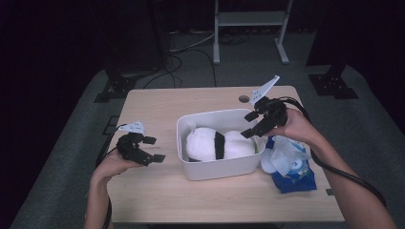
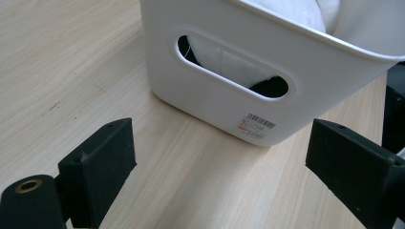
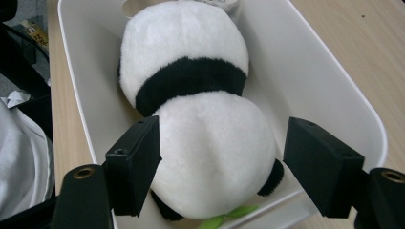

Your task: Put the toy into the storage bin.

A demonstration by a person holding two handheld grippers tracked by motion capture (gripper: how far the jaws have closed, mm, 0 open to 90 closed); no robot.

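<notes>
A plush panda (image 1: pixel 217 144), white with a black band round its middle, lies on its side inside a white plastic bin (image 1: pixel 220 171); it fills most of the bin's length. The bin stands upright near the middle of the bench, a slotted handle hole in its end wall.

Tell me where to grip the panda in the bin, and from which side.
Grip the panda across its rounded white rump, the end nearest the right gripper, coming down from above. It lies lengthwise in the bin, whose walls likely block a sideways approach. The right gripper's open jaws already stand on either side of that end and look wide enough. The narrower black band is probably a firmer alternative.
</notes>
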